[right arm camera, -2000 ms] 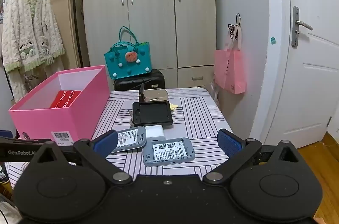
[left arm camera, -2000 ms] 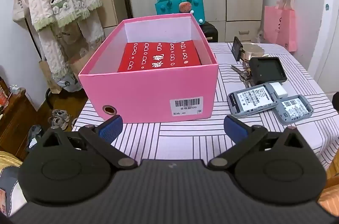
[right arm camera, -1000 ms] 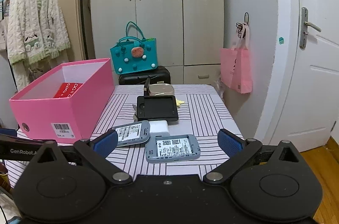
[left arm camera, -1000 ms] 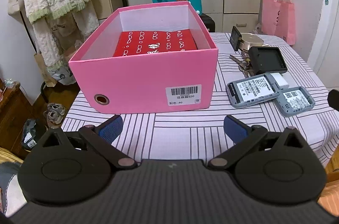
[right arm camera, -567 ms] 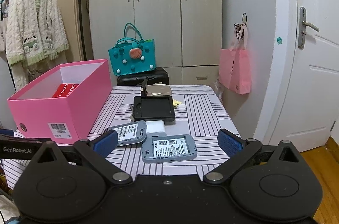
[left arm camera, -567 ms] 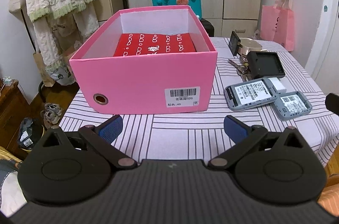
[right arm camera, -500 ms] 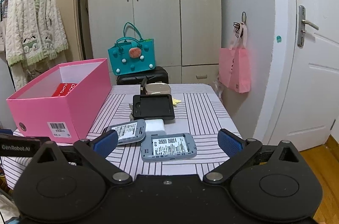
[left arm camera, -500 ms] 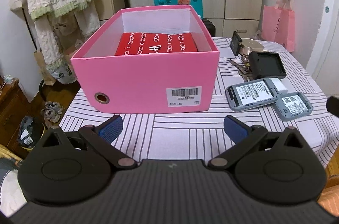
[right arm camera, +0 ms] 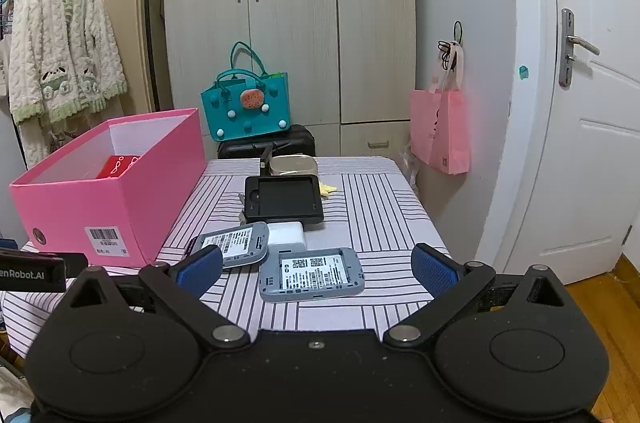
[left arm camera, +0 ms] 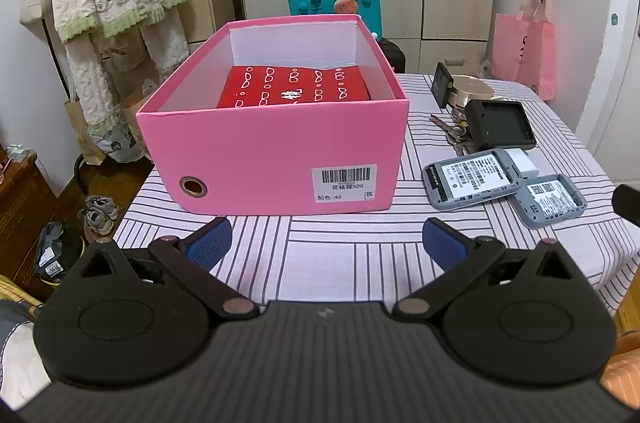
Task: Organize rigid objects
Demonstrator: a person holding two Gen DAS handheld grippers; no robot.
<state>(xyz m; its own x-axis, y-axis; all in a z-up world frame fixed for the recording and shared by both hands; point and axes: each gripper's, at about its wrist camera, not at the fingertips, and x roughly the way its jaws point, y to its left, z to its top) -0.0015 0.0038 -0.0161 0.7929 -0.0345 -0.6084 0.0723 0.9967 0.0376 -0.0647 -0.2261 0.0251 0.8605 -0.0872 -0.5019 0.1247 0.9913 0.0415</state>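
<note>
Since a second ago both tongs have drifted only slightly. Left gripper [left arm camera: 326,243] and right gripper [right arm camera: 316,269] hang spread wide, empty. Pink box [left arm camera: 280,151] at twelve o'clock; nearer grey device [right arm camera: 311,274] under the right gripper.

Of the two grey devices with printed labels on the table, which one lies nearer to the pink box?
The larger-looking grey device, beside the pink box; the other grey device lies farther right, toward the table edge.

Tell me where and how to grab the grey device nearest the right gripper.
Grip the grey device across its two short ends, coming down from above with the open right gripper. It lies flat, label up, clear of the white block behind it.
</note>
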